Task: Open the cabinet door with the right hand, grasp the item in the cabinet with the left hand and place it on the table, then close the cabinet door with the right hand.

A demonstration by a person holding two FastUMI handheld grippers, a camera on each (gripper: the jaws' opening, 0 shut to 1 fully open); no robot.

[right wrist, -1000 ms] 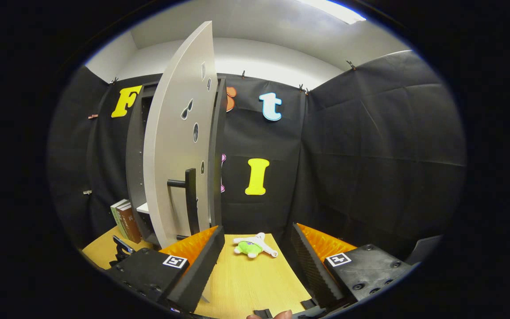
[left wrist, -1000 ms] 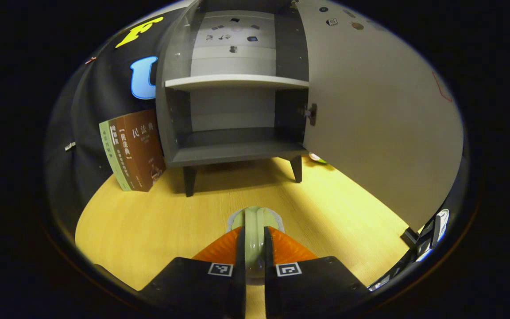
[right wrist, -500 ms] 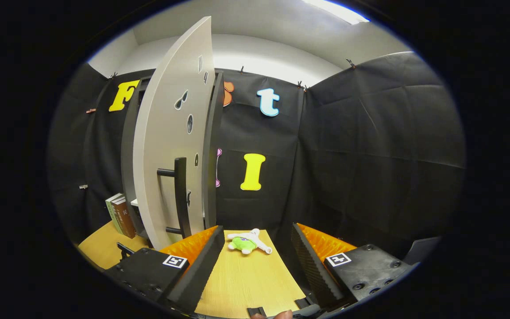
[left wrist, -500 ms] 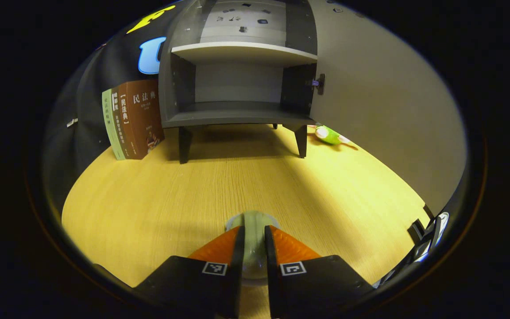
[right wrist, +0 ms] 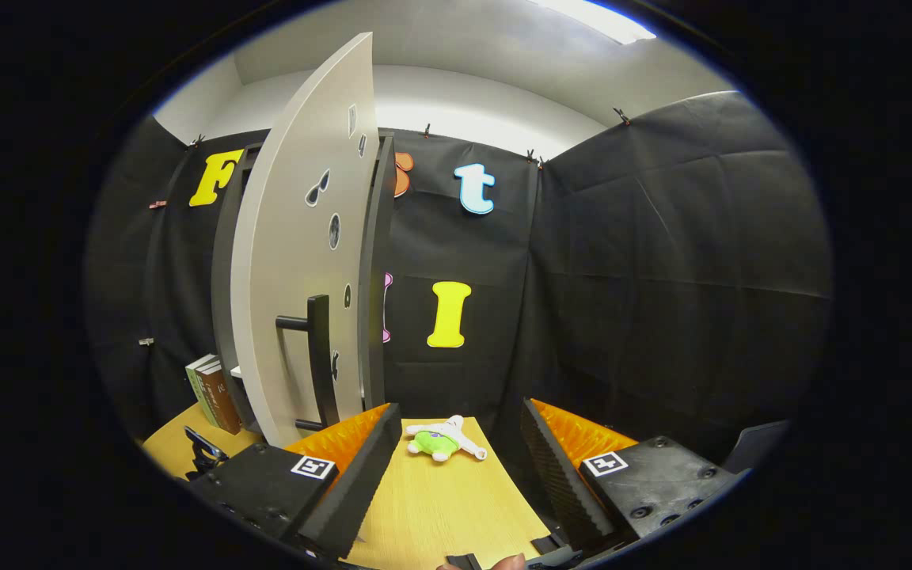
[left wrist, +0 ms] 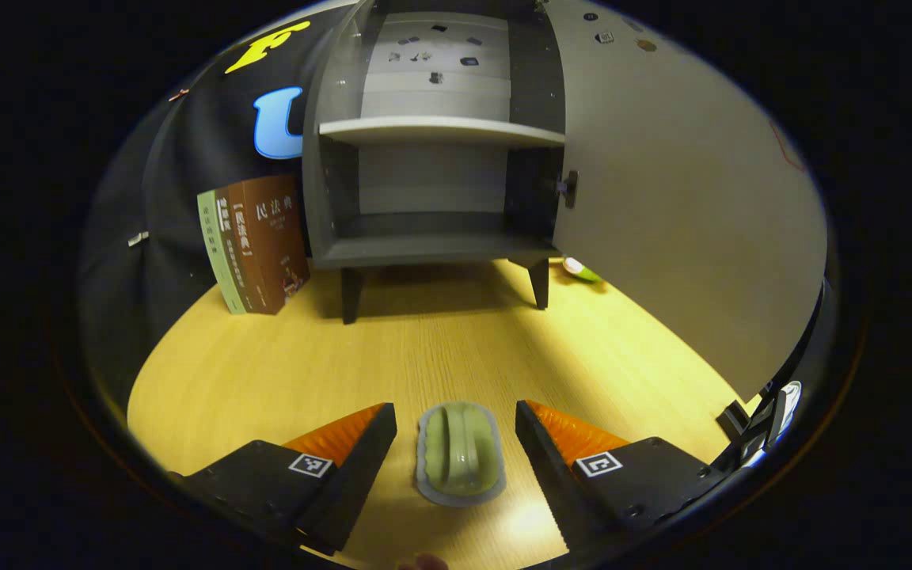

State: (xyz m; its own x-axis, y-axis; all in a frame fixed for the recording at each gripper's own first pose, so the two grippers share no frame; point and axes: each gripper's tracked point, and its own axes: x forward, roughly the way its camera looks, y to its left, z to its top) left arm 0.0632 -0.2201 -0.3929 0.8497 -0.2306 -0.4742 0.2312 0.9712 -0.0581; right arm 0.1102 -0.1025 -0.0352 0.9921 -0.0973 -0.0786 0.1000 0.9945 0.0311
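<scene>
Wooden table [left wrist: 266, 372] carries one cabinet [left wrist: 432, 198] on short dark legs, door [left wrist: 678, 198] swung wide, lower compartment bare, one shelf above it. One pale green item [left wrist: 460, 451] with a raised handle and a grey scalloped rim lies flat on the table in front of the cabinet, between the left gripper [left wrist: 456, 431] fingers, touching neither; jaws spread wide, holding nothing. Two or three books [left wrist: 254, 241] stand upright just left of the cabinet against the black cloth, exact count unclear. One small green and white plush toy [right wrist: 442, 440] lies on the table to the right of the cabinet, partly hidden by the door in the left gripper view. In the right gripper view the door stands edge-on with one dark vertical bar handle [right wrist: 315, 356] and several small stickers on its face. Right gripper [right wrist: 460, 463] sits apart from the handle, fingers wide, gripping nothing, plush toy ahead of it. Open door stands between the two grippers.
</scene>
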